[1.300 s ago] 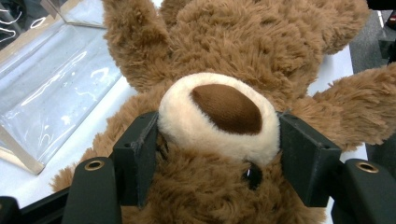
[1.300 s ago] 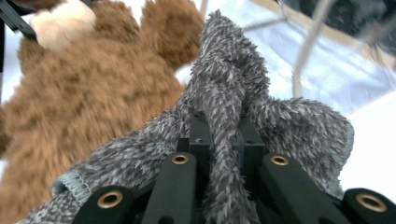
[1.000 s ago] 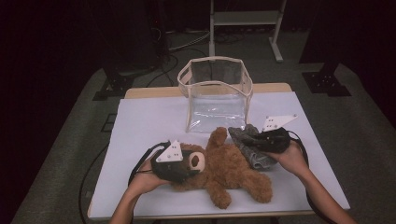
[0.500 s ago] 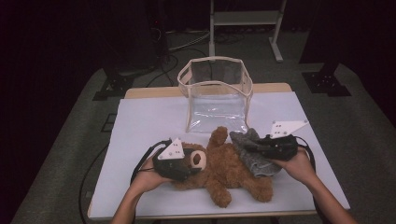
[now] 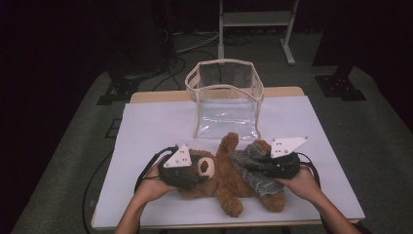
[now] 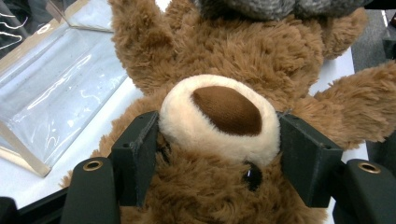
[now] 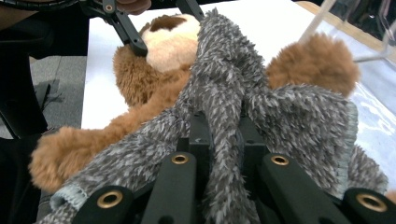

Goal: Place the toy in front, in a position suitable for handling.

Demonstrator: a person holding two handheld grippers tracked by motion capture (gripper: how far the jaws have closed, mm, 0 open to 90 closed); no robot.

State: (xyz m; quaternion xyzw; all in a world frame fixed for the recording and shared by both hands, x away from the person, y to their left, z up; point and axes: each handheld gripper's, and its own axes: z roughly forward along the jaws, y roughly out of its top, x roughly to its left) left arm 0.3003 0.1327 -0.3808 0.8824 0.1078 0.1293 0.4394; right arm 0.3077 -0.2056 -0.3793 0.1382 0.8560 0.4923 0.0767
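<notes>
Behind the teddy bear [image 5: 229, 180] and grey cloth [image 5: 253, 168] stands a clear bag [image 5: 224, 100].

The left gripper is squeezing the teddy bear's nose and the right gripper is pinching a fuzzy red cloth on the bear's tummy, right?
Nearly. The cloth is grey, not red, as the right gripper view shows. The rest holds: the left gripper has its jaws on either side of the teddy bear's muzzle, and the right gripper pinches a fold of that fuzzy cloth over the bear's body.
</notes>
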